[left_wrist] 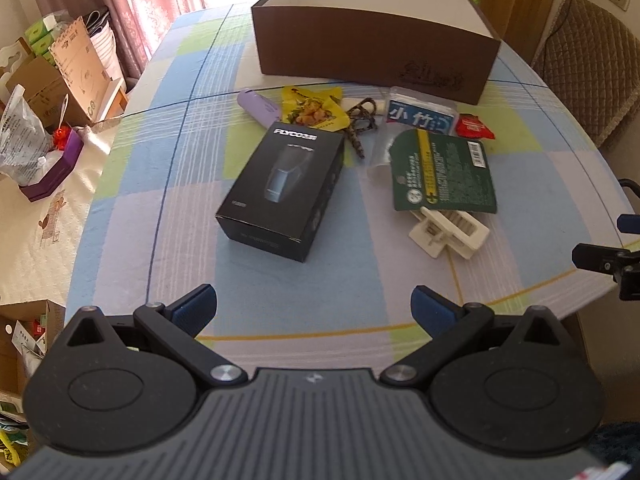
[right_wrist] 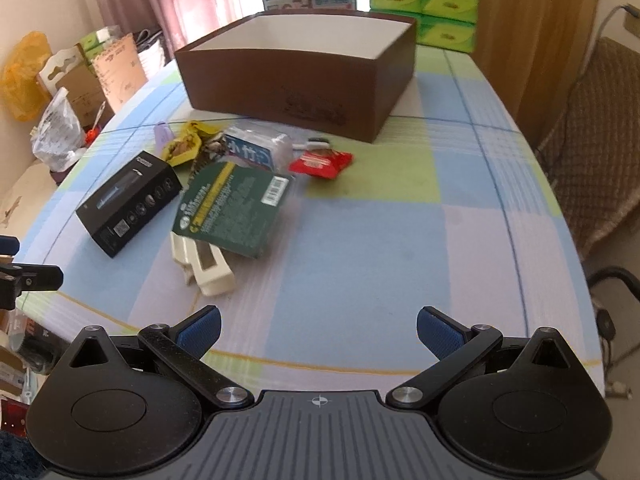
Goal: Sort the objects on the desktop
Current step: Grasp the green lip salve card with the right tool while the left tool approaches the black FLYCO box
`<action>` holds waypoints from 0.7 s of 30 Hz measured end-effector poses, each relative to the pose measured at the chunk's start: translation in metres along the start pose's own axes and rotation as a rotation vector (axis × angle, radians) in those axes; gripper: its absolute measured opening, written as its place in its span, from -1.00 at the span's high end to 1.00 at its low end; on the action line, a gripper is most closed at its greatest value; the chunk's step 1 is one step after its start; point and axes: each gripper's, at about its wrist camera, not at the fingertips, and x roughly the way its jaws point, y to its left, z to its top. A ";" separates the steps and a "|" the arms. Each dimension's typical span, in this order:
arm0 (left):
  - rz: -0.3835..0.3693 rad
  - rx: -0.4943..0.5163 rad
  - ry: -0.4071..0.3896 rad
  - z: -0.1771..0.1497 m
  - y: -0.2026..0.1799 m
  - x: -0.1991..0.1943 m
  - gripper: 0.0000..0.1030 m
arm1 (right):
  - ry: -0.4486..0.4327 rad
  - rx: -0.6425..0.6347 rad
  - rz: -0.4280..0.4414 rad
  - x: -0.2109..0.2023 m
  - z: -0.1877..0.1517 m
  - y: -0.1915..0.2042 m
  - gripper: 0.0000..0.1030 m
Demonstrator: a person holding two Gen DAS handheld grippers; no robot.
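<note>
While both my left claw (left_wrist: 314,306) and right claw (right_wrist: 318,328) hung spread and empty, nothing visibly lay in the brown box (left_wrist: 372,52); every loose item, black carton (left_wrist: 280,190) included, sat unsorted on the counter (right_wrist: 360,240).

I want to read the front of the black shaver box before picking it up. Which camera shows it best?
The left wrist view: the black shaver box lies near centre, top face toward the camera, brand lettering and product picture clear. The right wrist view shows it off to the left, seen obliquely, its print too small to read.
</note>
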 end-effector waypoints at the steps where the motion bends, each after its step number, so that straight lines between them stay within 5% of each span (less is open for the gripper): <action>1: 0.002 -0.003 0.003 0.002 0.003 0.002 -0.98 | -0.001 -0.012 0.007 0.003 0.003 0.002 -0.97; 7: 0.005 -0.014 0.015 0.014 0.015 0.013 -0.98 | -0.024 -0.173 0.038 0.024 0.016 0.004 -0.97; 21: 0.040 -0.081 0.071 0.027 0.049 0.044 -0.98 | -0.026 -0.843 0.222 0.090 0.044 0.024 -0.96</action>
